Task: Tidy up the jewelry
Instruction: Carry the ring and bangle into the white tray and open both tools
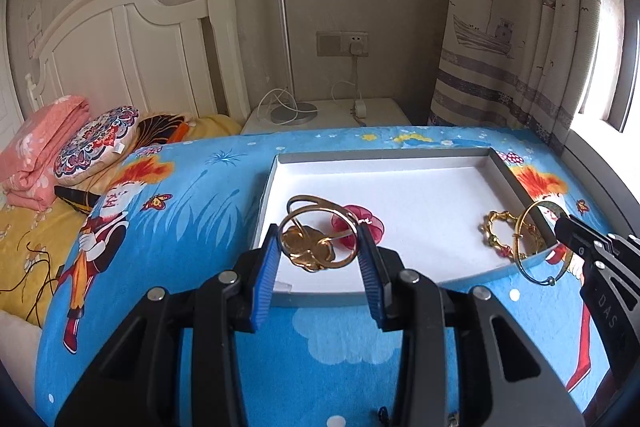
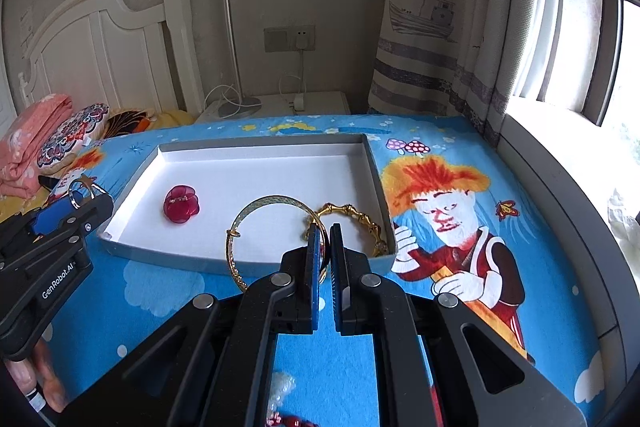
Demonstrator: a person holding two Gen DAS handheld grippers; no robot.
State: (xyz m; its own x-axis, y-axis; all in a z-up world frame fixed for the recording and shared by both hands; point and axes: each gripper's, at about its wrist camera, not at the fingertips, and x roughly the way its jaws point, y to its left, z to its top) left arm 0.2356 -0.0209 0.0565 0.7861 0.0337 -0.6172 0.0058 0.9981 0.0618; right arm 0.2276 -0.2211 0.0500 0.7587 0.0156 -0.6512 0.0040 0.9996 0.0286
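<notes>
A shallow white tray (image 1: 400,157) (image 2: 224,259) lies on the blue cartoon blanket. My left gripper (image 1: 318,247) is shut on a gold flower bracelet (image 1: 312,251) and holds it over the tray's near left corner; in the right wrist view it (image 2: 86,197) sits at the far left. A red flower piece (image 1: 374,223) (image 2: 180,209) lies inside the tray. My right gripper (image 2: 325,239) (image 1: 560,227) is shut on a thin gold bangle (image 2: 256,223) (image 1: 532,259), held upright over the tray's near right edge. A gold bamboo bangle (image 2: 360,219) (image 1: 496,227) lies in the tray's right corner.
The blue blanket (image 1: 200,227) covers the work surface. Pillows and a folded pink blanket (image 1: 40,147) lie at the left by a white headboard. A nightstand with a lamp (image 1: 288,115) stands behind. A curtain (image 2: 460,27) and window sill are at the right. More red jewelry (image 2: 288,419) lies near me.
</notes>
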